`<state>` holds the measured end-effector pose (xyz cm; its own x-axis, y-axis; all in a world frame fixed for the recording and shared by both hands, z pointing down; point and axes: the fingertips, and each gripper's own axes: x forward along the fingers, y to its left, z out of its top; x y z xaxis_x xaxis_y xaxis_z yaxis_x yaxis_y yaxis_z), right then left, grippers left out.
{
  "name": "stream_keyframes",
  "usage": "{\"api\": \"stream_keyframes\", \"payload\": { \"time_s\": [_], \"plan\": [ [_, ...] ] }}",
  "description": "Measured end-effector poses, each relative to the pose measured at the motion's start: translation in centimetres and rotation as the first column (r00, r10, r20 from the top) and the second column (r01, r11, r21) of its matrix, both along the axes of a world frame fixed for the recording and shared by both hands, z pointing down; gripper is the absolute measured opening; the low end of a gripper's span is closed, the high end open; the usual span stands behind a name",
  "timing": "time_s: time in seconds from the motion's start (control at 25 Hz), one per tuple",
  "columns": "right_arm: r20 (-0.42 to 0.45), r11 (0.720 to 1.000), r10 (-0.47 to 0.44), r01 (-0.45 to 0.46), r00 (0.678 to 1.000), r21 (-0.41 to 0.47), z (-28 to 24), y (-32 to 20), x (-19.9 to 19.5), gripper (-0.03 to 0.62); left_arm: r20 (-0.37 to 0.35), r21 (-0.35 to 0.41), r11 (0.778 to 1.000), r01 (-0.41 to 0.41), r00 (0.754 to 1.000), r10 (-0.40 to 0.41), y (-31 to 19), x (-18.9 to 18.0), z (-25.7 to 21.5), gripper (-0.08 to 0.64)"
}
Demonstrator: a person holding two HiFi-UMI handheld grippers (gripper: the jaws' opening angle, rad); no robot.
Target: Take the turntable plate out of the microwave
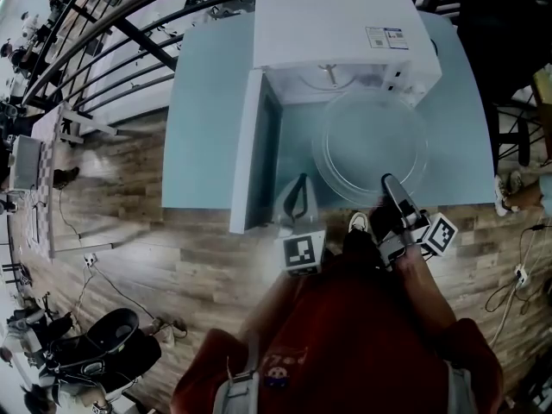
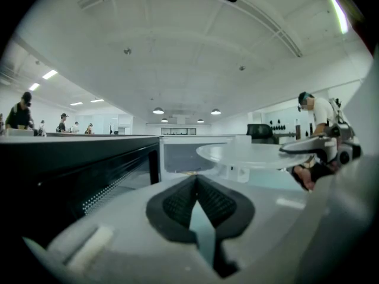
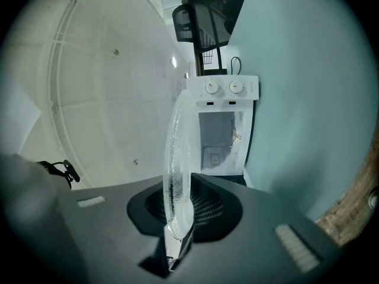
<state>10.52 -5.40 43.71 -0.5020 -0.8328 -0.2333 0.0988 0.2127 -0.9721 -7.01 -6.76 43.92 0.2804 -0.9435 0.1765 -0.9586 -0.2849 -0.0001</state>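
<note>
The clear glass turntable plate [image 1: 371, 141] hangs level over the pale blue table, just in front of the white microwave [image 1: 332, 28] and outside its cavity. My right gripper [image 1: 390, 182] is shut on the plate's near rim. In the right gripper view the plate [image 3: 177, 158] stands edge-on between the black pads, with the microwave's open cavity [image 3: 222, 138] behind it. My left gripper [image 1: 299, 181] is at the table's front edge beside the open door, shut with nothing in it; its pads [image 2: 177, 203] meet at the tips. From there the plate [image 2: 249, 154] shows to the right.
The microwave door [image 1: 248, 149] swings open to the left and reaches the table's [image 1: 203, 102] front edge. Black chairs [image 1: 504, 33] stand at the right, a dark railing [image 1: 112, 33] curves at the left. Wood floor and cables lie below.
</note>
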Motion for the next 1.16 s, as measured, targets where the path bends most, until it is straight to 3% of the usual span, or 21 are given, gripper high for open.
{"api": "stream_keyframes", "payload": {
  "time_s": [0.36,0.48,0.76,1.16],
  "plan": [
    [-0.004,1.0,-0.006,0.006,1.0,-0.002,0.2,-0.7,-0.8,0.035,0.001,-0.002,1.0,0.012,1.0,-0.012,-0.5,-1.1,0.2,0.0],
    [-0.002,1.0,-0.013,0.013,1.0,-0.002,0.3,-0.9,-1.3,0.035,0.046,-0.007,1.0,0.002,0.999,-0.002,-0.5,-1.6,0.7,0.0],
    [-0.007,1.0,-0.023,0.023,1.0,0.0,0.3,-1.4,-1.9,0.035,-0.002,-0.005,1.0,0.016,1.0,-0.016,-1.1,-1.6,0.2,0.0],
    [-0.016,1.0,-0.027,0.027,1.0,0.001,0.3,-1.5,-1.9,0.035,0.015,-0.036,0.999,0.012,1.0,-0.011,-1.2,-1.6,0.9,0.0]
  ]
}}
